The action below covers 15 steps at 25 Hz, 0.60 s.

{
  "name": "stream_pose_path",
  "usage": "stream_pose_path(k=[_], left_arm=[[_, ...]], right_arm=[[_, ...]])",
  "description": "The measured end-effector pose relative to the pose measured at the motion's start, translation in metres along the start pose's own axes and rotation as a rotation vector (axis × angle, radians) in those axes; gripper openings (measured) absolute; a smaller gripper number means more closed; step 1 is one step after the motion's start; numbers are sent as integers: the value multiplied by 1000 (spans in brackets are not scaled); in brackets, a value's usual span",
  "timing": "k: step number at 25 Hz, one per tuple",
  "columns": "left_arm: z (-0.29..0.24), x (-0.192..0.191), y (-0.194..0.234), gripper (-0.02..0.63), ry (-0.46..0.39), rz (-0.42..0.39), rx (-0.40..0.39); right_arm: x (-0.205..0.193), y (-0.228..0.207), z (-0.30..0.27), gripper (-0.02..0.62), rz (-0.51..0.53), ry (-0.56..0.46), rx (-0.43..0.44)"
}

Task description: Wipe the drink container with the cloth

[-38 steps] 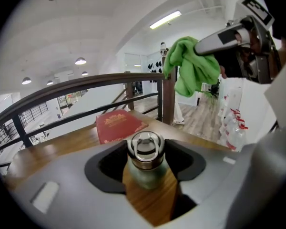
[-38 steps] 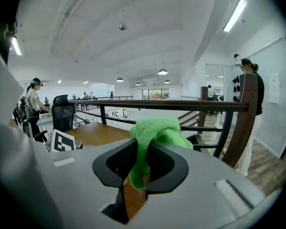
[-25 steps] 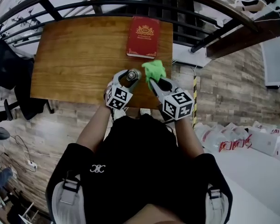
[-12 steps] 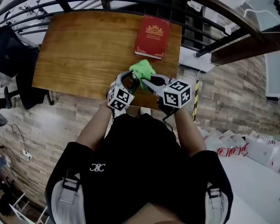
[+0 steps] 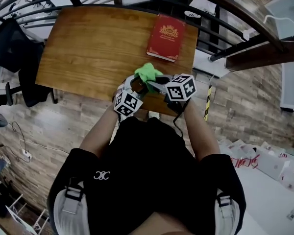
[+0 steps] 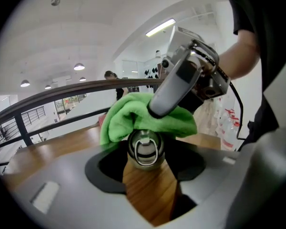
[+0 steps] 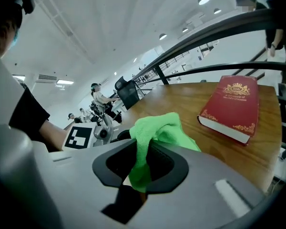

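1. A person stands at a wooden table, seen from above, with a two-jaw gripper in each hand. A closed red book with gold print on its cover lies on the table.
2. The drink container, a metal cylinder with a ring on its top, is on the person's side of the book, near it but not touching.
3. The left gripper has its jaws pressed against the container from both sides. The container's ringed top faces back toward that gripper's camera.
4. The right gripper has its jaws pinched together on a fold of the green cloth, which bunches out beyond the jaw tips.
5. The bunched cloth lies between the container and the book, touching the container on the side that faces the book.
6. Both grippers sit close together on the person's side of the book, the right one nearer to it.
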<state>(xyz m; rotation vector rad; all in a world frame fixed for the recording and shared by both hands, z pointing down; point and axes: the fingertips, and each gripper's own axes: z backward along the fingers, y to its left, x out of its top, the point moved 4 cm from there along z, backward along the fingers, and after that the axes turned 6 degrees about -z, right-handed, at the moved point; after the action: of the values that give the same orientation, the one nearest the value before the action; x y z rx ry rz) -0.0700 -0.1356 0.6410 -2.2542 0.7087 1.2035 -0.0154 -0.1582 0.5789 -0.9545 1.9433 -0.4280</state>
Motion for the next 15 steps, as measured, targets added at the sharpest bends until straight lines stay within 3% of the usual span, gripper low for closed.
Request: stream_pose_path(k=[7, 15], left_arm=[[1, -2, 1, 295, 0, 4, -6], [1, 1, -2, 295, 0, -60, -22]], right_arm=[[16, -19, -6, 60, -3, 22, -46], [20, -45, -24, 60, 60, 210, -166]])
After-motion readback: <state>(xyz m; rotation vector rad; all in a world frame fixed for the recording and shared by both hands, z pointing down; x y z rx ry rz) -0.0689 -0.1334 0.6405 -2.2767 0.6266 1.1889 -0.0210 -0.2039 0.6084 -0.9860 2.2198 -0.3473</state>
